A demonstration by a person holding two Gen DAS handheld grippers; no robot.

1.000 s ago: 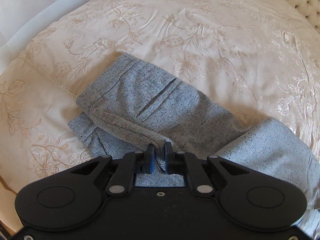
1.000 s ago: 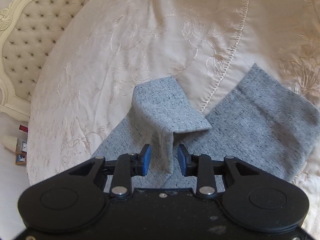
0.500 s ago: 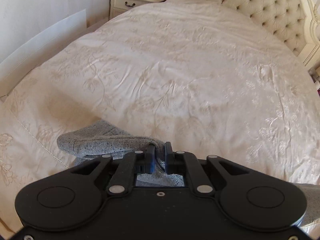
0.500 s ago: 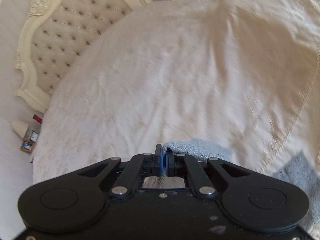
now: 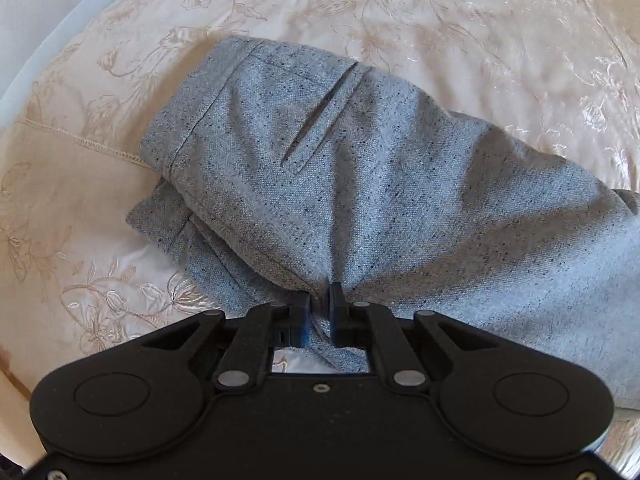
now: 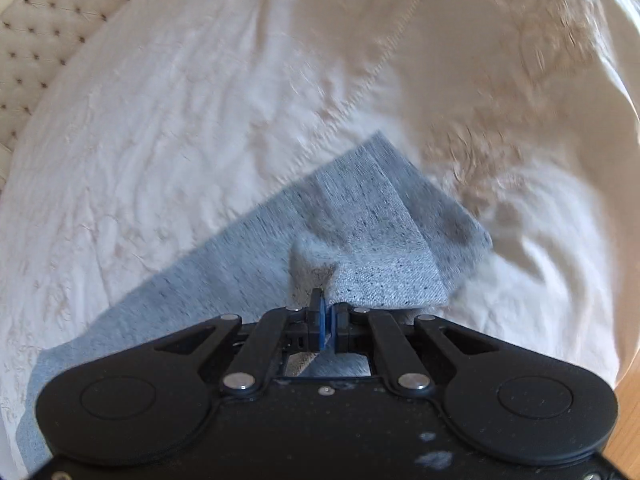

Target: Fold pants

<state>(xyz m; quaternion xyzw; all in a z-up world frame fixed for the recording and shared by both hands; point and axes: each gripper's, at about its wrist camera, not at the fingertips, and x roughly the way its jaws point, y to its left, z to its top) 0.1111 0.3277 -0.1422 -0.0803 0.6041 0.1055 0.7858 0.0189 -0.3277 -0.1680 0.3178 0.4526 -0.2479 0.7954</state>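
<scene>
so the biggest thing here is the bed (image 5: 460, 20), covered in a cream bedspread (image 6: 180, 120) with floral embroidery and a stitched seam line running across it; the right wrist view is pretty blurry, but a tufted headboard (image 6: 44, 20) shows in the top left corner and a sliver of wood floor (image 6: 628, 392) at the bottom right; the pants (image 5: 360, 184) are grey speckled fabric lying on the bedspread, bunched and partly doubled over, with the waistband end toward the upper left of the left wrist view and a slit pocket (image 5: 320, 116) facing up; a lower layer pokes out underneath at the left; in the right wrist view one end of the pants (image 6: 384, 232) is folded back on itself with a corner pointing away; the left tongs (image 5: 319, 312) are nearly closed, pinching a gathered ridge of the pants fabric between them; the right tongs (image 6: 327, 320) are clamped almost flat together on a thin edge of the same pants, blue pads showing.
</scene>
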